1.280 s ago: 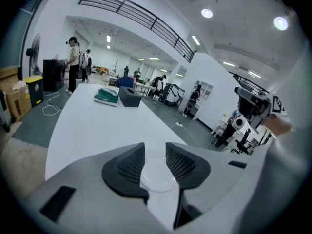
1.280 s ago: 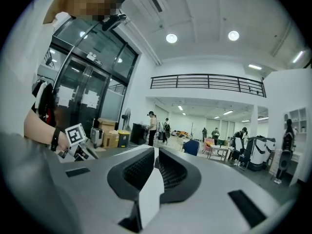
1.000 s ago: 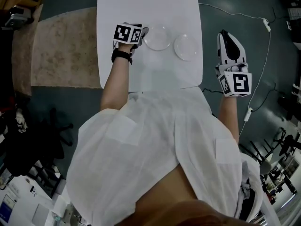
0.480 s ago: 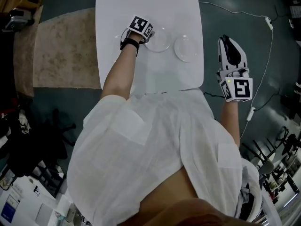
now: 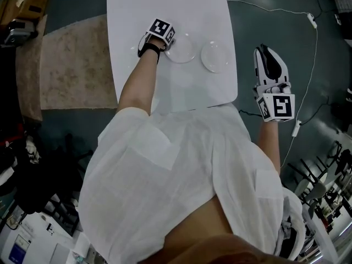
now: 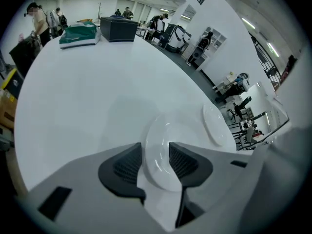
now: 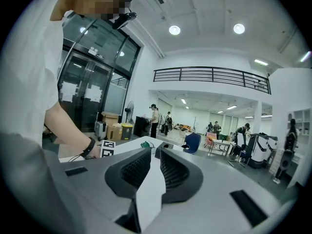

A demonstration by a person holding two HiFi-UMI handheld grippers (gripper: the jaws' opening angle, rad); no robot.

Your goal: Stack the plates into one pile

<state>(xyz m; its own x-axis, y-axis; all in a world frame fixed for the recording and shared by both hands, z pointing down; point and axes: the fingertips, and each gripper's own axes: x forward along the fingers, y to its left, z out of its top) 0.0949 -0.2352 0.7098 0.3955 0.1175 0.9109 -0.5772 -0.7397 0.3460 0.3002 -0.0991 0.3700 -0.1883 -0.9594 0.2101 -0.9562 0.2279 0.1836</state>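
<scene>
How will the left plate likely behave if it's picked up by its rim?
The left plate looks glossy and hard, so it probably stays stiff but may slip in a pinch. It is shallow and lies flat, so held by one edge it would likely tilt. It looks breakable; setting it on the other plate may chip it.

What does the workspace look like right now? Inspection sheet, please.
Surface: white table, no spills seen.
Job's things: left plate and right plate side by side, apart, unstacked.
Clutter: green bundle and dark box at the table's far end.
Grippers: left gripper closing, jaws astride left plate's rim; right gripper off the table, open, empty.
Cables: white cable on the floor right of the table.
Surroundings: rug left of the table; people in the hall.
</scene>
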